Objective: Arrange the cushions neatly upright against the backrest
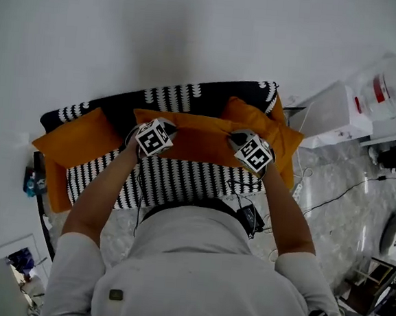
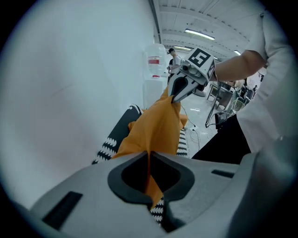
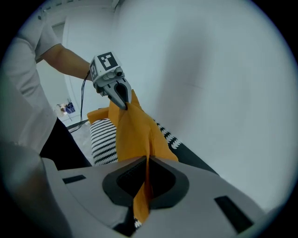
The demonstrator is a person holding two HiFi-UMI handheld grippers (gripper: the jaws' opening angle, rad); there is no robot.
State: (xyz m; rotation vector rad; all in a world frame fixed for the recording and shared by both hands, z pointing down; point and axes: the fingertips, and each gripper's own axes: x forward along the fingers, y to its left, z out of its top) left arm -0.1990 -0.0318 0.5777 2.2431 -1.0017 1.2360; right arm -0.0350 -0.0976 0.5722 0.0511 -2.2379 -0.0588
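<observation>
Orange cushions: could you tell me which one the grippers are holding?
The middle cushion, pinched by the left gripper and right gripper; the left cushion and right cushion rest unheld.

Striped sofa with orange cushions

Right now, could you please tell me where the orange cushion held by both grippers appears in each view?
Head view: cushion at centre, above the seat.
Left gripper view: cushion at centre, stretching up to the right gripper.
Right gripper view: cushion centre-left, stretching up to the left gripper.
Shared landmark: the black-and-white sofa.
</observation>
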